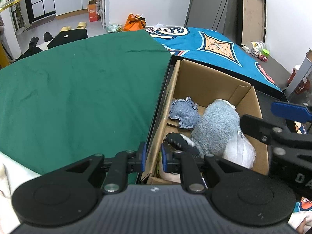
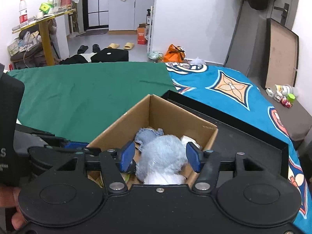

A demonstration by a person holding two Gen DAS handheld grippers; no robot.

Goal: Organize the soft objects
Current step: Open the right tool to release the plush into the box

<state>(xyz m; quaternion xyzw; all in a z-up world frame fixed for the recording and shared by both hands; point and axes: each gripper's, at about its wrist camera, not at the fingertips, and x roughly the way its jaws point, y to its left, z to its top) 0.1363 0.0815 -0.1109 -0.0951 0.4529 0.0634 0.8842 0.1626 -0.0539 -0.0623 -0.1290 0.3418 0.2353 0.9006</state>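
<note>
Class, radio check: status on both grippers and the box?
Left gripper shut on cardboard box wall. Right gripper open above blue plush. Plush in box. Nothing in the way.

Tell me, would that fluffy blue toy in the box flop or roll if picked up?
The fluffy blue toy looks stuffed and furry, so it would probably squash and sag rather than stay stiff. Its shaggy pile should resist slipping. Slumped among other soft things in the cardboard box, it seems unlikely to roll.

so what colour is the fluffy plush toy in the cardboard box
Pale grey-blue plush toy with a white part; it shows best in the left wrist view.
</note>
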